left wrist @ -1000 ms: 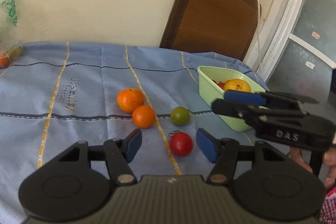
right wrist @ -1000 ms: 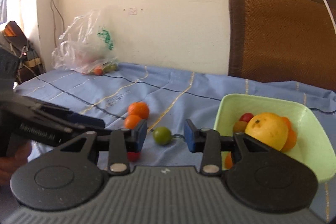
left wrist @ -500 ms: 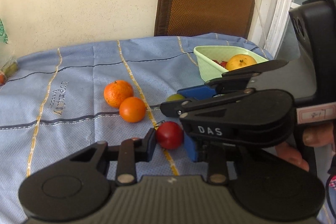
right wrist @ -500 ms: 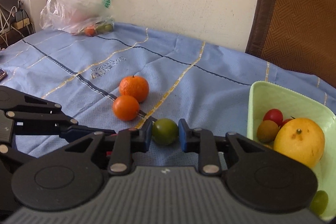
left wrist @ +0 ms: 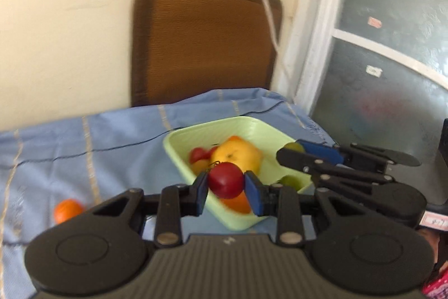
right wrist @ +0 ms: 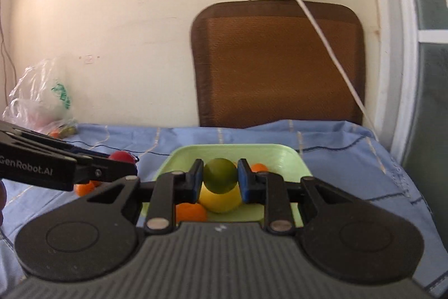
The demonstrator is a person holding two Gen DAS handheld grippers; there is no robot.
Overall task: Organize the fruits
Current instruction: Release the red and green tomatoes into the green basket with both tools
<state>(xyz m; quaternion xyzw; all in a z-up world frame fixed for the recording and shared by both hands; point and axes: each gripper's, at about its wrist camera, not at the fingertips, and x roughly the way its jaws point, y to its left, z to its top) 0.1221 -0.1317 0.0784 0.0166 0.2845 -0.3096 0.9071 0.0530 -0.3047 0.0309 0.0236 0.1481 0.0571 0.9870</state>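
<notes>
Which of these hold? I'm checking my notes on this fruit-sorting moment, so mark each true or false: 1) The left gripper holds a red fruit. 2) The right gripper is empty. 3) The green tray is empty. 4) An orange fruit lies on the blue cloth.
1) True: the left gripper is shut on the red fruit.
2) False: the right gripper is shut on a green fruit.
3) False: the green tray holds a large yellow fruit and others.
4) True: an orange fruit lies on the blue cloth.
</notes>
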